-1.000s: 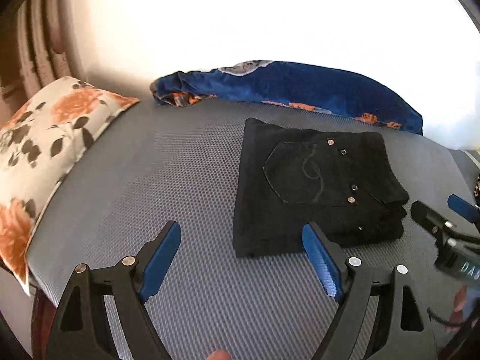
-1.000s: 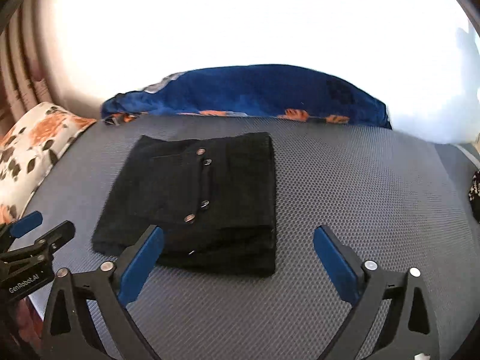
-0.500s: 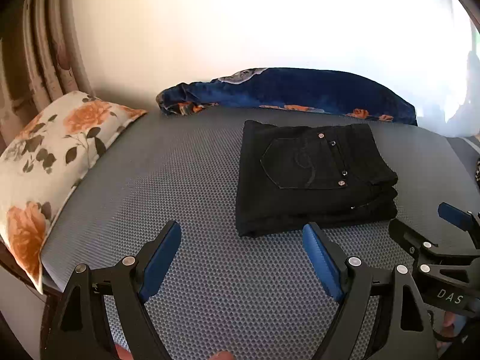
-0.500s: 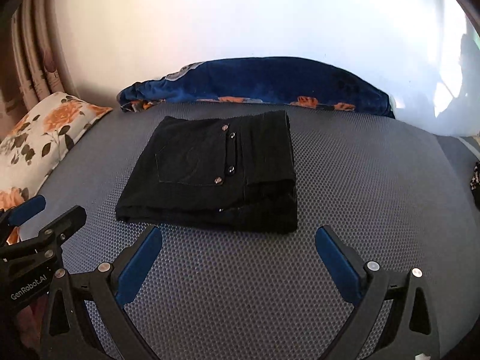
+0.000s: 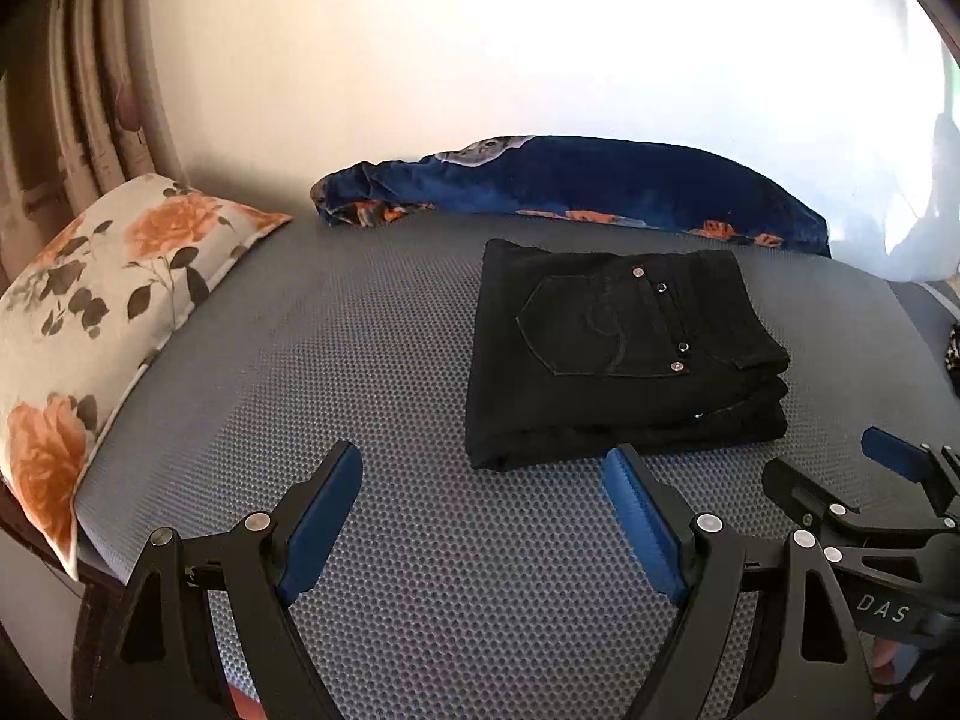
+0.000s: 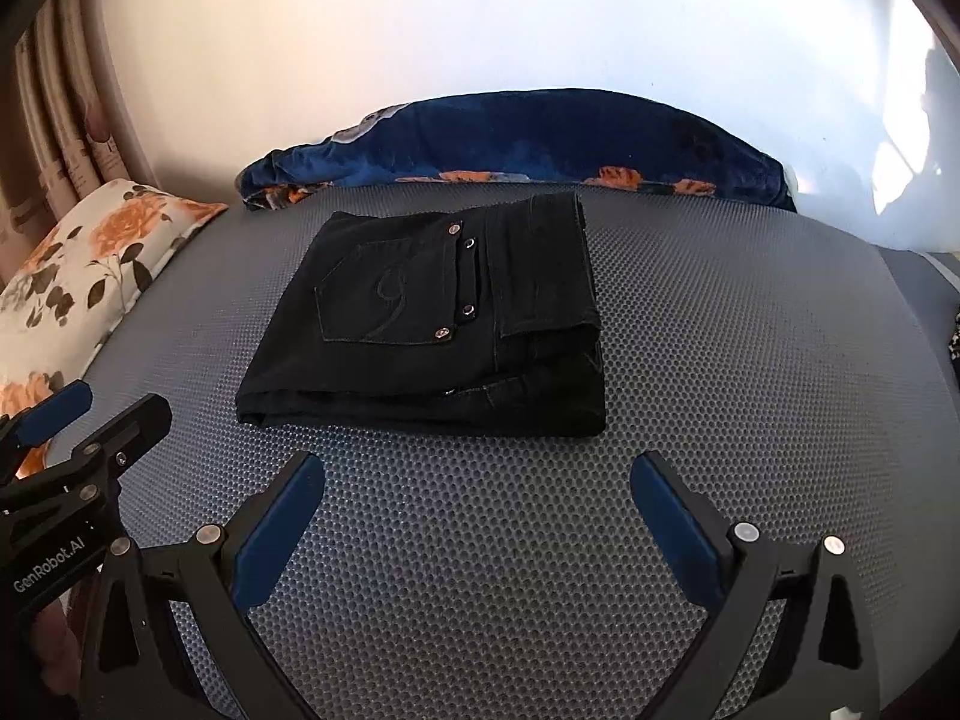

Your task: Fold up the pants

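Observation:
Black pants (image 5: pixel 618 354) lie folded in a compact stack on the grey mesh mattress (image 5: pixel 336 372), back pocket and metal rivets on top. They also show in the right wrist view (image 6: pixel 432 324). My left gripper (image 5: pixel 483 483) is open and empty, hovering near the front-left of the stack, apart from it. My right gripper (image 6: pixel 477 489) is open and empty, in front of the stack, apart from it. The right gripper also shows at the right edge of the left wrist view (image 5: pixel 840 480).
A blue floral blanket (image 5: pixel 588 186) lies bunched along the wall behind the pants. A floral pillow (image 5: pixel 90 306) sits at the mattress's left edge. A curtain (image 6: pixel 66 114) hangs at the far left. The left gripper shows at the left edge of the right wrist view (image 6: pixel 90 420).
Both grippers have pulled back and up from the folded pants, which now appear farther away. The pants have not moved. Both grippers stay open.

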{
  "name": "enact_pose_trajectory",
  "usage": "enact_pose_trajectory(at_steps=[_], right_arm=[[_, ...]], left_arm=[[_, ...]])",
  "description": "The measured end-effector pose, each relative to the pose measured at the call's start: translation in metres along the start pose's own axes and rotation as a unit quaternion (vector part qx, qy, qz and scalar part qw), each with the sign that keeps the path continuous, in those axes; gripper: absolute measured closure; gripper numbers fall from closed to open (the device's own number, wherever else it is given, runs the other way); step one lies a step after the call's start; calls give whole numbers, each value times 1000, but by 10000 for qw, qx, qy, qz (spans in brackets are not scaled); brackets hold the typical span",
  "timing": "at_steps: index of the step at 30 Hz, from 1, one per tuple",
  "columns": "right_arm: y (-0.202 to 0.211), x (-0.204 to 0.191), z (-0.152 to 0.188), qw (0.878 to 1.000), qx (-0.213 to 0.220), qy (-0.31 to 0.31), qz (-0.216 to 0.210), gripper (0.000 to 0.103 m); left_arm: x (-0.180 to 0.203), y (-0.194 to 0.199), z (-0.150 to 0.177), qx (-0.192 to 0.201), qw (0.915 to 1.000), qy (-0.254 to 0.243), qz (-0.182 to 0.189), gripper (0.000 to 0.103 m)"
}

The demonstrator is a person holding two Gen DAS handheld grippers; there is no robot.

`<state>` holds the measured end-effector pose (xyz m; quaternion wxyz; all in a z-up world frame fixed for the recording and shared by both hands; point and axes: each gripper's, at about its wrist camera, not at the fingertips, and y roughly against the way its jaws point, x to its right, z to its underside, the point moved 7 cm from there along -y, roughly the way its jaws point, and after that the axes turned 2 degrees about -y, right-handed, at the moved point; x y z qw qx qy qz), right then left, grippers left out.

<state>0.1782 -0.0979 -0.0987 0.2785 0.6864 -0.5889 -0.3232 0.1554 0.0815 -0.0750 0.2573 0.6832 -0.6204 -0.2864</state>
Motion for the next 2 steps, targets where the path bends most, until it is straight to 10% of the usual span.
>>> enact_pose_trajectory(at_steps=[2], right_arm=[[0, -1, 0, 10000, -15, 4, -4, 2]], left_arm=[[0, 0, 0, -8, 10000, 4, 26, 20]])
